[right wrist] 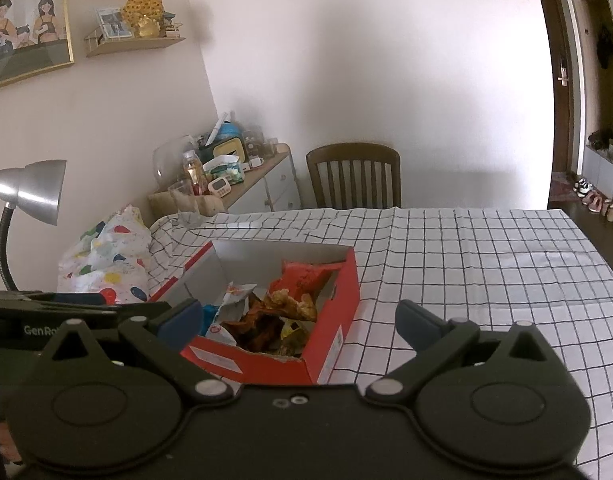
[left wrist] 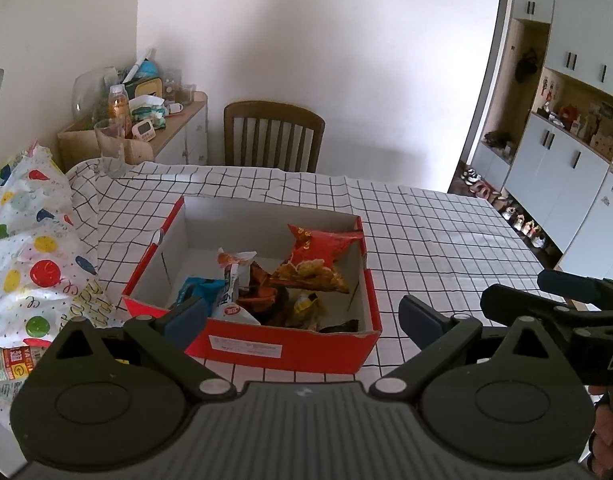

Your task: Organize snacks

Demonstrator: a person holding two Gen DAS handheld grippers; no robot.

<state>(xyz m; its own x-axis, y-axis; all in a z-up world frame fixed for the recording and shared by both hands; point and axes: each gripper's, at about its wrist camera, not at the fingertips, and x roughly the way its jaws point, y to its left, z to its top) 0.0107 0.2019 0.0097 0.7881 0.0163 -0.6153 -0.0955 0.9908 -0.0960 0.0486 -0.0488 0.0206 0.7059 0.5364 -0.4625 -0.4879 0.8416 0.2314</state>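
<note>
With snacks (left wrist: 266, 284) piled in the red box (left wrist: 282, 346) mid-table, both grippers (left wrist: 302, 316) (right wrist: 298, 318) hang wide open, empty; sorting looks nearly finished.

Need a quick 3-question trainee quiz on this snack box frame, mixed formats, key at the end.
1. True or false: the left gripper holds a snack.
2. The red triangular snack bag leans toward which side of the red box? A) left wall B) right wall
3. Fill in: past the table's far edge stands a wooden ____.

Key: 1 false, both grippers are open and empty, including the right gripper. 2 B. 3 chair.
</note>
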